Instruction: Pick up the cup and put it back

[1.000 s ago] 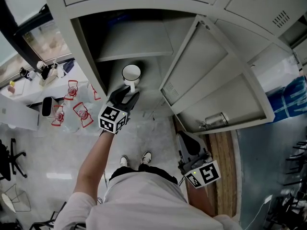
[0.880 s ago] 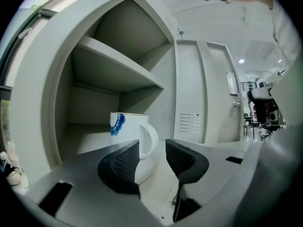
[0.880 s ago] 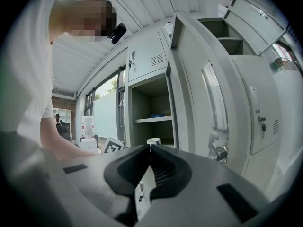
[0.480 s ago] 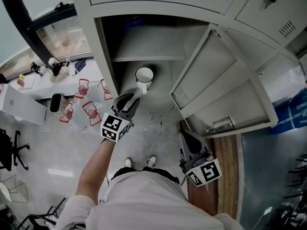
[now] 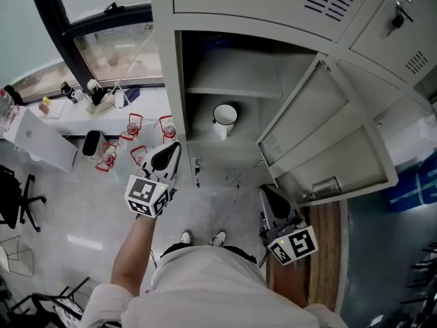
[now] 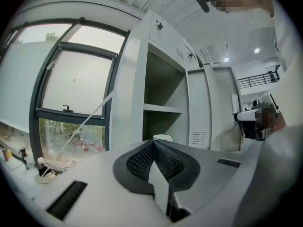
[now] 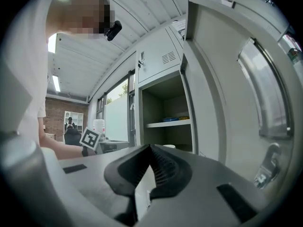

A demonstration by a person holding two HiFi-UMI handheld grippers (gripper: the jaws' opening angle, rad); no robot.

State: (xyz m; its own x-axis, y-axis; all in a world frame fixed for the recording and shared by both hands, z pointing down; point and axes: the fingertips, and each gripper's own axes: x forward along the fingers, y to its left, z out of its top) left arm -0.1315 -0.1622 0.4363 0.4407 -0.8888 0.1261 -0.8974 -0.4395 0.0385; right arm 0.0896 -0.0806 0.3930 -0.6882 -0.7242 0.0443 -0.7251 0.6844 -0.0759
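A white cup (image 5: 224,117) with a dark rim stands upright on the bottom of an open grey locker (image 5: 205,67), under its shelf. My left gripper (image 5: 167,157) is outside the locker, left of and below the cup. Its jaws are shut with nothing between them. In the left gripper view only the cup's rim (image 6: 162,137) shows above the closed left gripper (image 6: 154,143). My right gripper (image 5: 273,200) hangs low near the person's right side, shut and empty. The right gripper view has the cup's rim (image 7: 165,146) just past the closed right gripper (image 7: 150,148).
The locker door (image 5: 321,135) stands swung open to the right. A shelf (image 5: 235,91) spans the locker above the cup. Red-and-clear items (image 5: 133,125) lie on the floor at left, near a white table (image 5: 41,139) and an office chair (image 5: 13,197).
My left gripper has drawn back from the cup, out of the locker and to the left, and its jaws have gone from open to shut. The cup stays on the locker floor.
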